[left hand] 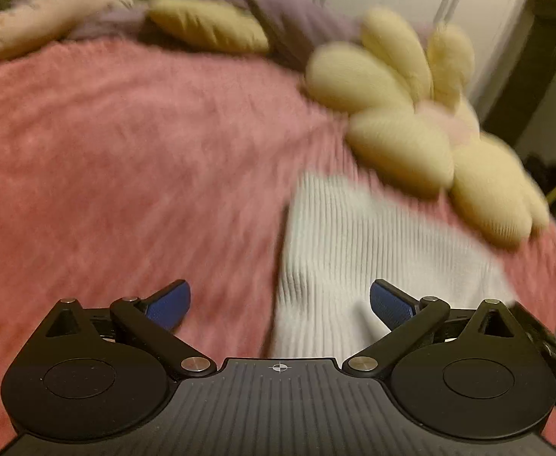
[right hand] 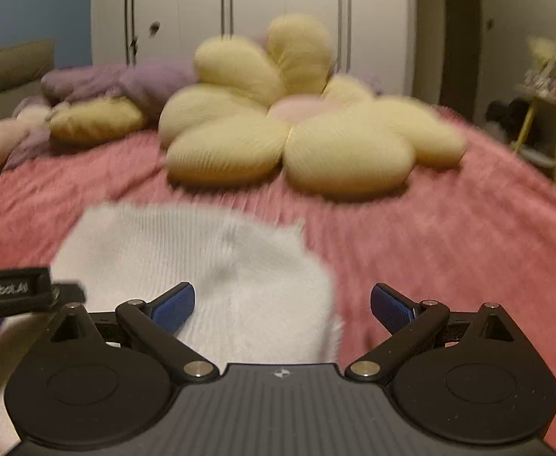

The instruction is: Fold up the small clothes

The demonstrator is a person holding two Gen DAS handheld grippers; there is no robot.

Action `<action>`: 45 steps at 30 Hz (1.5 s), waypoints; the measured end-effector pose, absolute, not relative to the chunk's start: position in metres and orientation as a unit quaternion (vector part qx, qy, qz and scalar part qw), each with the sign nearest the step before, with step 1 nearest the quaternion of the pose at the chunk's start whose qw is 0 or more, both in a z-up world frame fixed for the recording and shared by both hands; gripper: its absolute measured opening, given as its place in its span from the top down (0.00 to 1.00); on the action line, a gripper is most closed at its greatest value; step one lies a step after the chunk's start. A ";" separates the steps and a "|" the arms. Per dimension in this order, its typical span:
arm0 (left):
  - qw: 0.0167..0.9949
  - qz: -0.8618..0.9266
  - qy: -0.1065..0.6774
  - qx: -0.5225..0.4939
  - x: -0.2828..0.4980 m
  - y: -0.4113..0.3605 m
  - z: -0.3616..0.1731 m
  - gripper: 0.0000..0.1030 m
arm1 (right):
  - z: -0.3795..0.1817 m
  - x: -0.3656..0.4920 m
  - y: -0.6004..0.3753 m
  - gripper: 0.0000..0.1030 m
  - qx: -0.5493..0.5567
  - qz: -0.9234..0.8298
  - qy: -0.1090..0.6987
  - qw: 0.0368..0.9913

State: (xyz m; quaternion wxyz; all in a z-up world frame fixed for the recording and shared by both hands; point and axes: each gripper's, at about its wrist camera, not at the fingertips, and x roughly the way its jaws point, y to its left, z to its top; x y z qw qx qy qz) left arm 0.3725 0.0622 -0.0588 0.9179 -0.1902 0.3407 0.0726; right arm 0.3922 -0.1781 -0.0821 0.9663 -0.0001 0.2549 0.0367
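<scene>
Pink blanket (right hand: 449,235) under white ribbed garment (right hand: 202,258); we see left gripper (left hand: 280,304) and right gripper (right hand: 282,304) spread wide, holding nothing.

Both the left gripper (left hand: 280,300) and the right gripper (right hand: 282,302) tilt downward, fingers spread wide, gripping nothing.

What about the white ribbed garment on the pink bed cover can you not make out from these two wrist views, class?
- Garment type: white ribbed garment is motion-blurred in both views.
- Its near edge: hidden behind the gripper body in the right wrist view; likewise in the left.
- Fold state: blur hides the layers.
- Flower cushion: smeared in the left view.
</scene>
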 end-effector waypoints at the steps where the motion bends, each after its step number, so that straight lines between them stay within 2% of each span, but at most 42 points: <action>1: 0.920 0.080 0.325 -0.205 0.375 0.066 -0.052 0.00 | -0.073 0.387 -0.179 0.04 0.001 0.035 0.234 0.972; 2: 0.918 0.083 0.323 -0.216 0.380 0.067 -0.048 0.00 | -0.068 0.385 -0.177 0.04 0.000 0.040 0.225 0.974; 4: 0.910 0.090 0.339 -0.220 0.397 0.066 -0.045 0.00 | -0.061 0.391 -0.166 0.17 -0.022 0.044 0.227 0.973; 6: 0.911 0.093 0.351 -0.197 0.411 0.060 -0.050 0.00 | -0.064 0.405 -0.152 0.60 -0.048 0.077 0.249 0.964; 8: 0.908 0.105 0.370 -0.164 0.422 0.052 -0.063 0.00 | -0.075 0.422 -0.141 0.70 -0.069 0.096 0.283 0.952; 10: 0.899 0.109 0.389 -0.167 0.426 0.050 -0.080 0.00 | -0.084 0.433 -0.139 0.71 -0.074 0.097 0.294 0.948; 13: 0.908 0.118 0.367 -0.165 0.422 0.050 -0.091 0.00 | -0.103 0.437 -0.139 0.68 -0.097 0.097 0.285 0.949; 16: 0.906 0.126 0.376 -0.148 0.417 0.047 -0.081 0.00 | -0.107 0.439 -0.134 0.65 -0.128 0.094 0.279 0.947; 19: 0.896 0.084 0.404 -0.164 0.385 0.054 -0.064 0.00 | -0.095 0.431 -0.143 0.64 -0.100 0.104 0.289 0.947; 21: 0.902 0.051 0.394 -0.171 0.345 0.054 -0.057 0.00 | -0.079 0.410 -0.155 0.62 -0.055 0.121 0.310 0.941; 25: 0.900 0.036 0.394 -0.184 0.285 0.053 -0.059 0.00 | -0.066 0.330 -0.168 0.57 -0.028 0.154 0.282 0.947; 31: 0.902 0.046 0.407 -0.139 0.277 0.044 -0.056 0.00 | -0.082 0.303 -0.159 0.55 -0.077 0.146 0.307 0.937; 35: 0.902 0.045 0.415 -0.110 0.265 0.039 -0.036 0.00 | -0.060 0.300 -0.160 0.55 -0.077 0.146 0.332 0.929; 38: 0.882 0.046 0.461 -0.091 0.261 0.033 -0.055 0.00 | -0.069 0.285 -0.159 0.48 -0.081 0.148 0.351 0.921; 43: 0.882 0.057 0.462 -0.069 0.251 0.026 -0.057 0.00 | -0.080 0.283 -0.154 0.45 -0.098 0.135 0.380 0.910; 45: 0.877 0.062 0.472 -0.070 0.247 0.025 -0.051 0.00 | -0.072 0.285 -0.151 0.36 -0.119 0.136 0.402 0.898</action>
